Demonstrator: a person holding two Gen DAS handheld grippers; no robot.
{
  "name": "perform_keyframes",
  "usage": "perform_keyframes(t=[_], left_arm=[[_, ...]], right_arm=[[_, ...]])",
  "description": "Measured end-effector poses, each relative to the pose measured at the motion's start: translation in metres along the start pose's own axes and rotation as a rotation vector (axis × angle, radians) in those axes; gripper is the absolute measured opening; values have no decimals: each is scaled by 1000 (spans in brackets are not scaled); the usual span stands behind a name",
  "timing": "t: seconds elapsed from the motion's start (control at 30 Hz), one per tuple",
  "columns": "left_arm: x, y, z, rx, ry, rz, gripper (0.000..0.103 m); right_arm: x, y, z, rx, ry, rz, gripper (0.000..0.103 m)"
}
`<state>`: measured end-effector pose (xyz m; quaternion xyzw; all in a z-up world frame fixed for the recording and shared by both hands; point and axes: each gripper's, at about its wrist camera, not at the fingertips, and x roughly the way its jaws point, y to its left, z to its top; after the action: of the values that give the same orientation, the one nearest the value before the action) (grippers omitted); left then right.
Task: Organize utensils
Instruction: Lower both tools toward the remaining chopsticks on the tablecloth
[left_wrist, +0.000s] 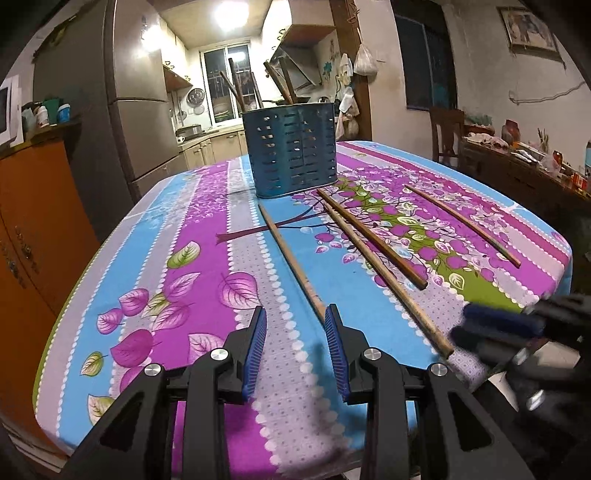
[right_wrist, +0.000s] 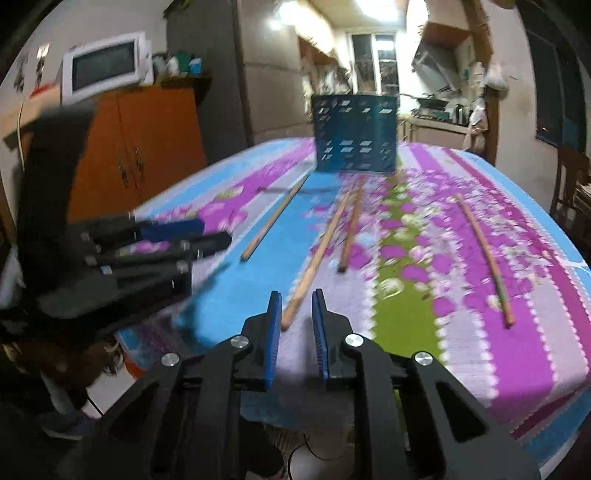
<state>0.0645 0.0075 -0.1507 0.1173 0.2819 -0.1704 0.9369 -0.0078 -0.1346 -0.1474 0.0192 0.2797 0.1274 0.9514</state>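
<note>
**Four chopsticks left on the cloth, both grippers empty**

Four loose chopsticks lie flat on the flowered tablecloth (left_wrist: 207, 258), ahead of both grippers. Each has its long axis running away from the fingers toward the blue slotted holder (left_wrist: 293, 151), far tip nearest the holder and near end toward the table edge; together they fan out slightly. The leftmost chopstick (left_wrist: 291, 260) ends just beside the left gripper's (left_wrist: 295, 332) right finger. The longest chopstick (left_wrist: 384, 269) ends just ahead of the right gripper (right_wrist: 296, 314), between the lines of its two pads. A shorter dark chopstick (left_wrist: 373, 240) lies just right of it, their far tips close together. The fourth chopstick (left_wrist: 463, 226) sits well apart, far out to the right.

Several chopsticks already stand tilted in the holder, so I judge the job partly done, with these four left to collect.

The left gripper is spread wide and holds nothing. The right gripper's pads stand apart with a narrower gap, also empty, apparently lining up on the longest stick's near end. The right view is blurred
</note>
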Motion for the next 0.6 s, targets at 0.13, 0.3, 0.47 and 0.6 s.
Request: perform_keyframes(t=[0.13,0.3,0.47,0.6], left_arm=[[6,3,-3,-15,24,4,35],[12,2,-4,-29,37,-7,35],[12,1,-2,-31,26,-5,35],[15,2,0,-42,29,-7,35]], right_arm=[[0,-17,14,28,-28,-86,15],[24,-26,22,6,16,-98,15],[30,-22,24,-18,21,-41,15],[40,-22,22,-23,49,-44,15]])
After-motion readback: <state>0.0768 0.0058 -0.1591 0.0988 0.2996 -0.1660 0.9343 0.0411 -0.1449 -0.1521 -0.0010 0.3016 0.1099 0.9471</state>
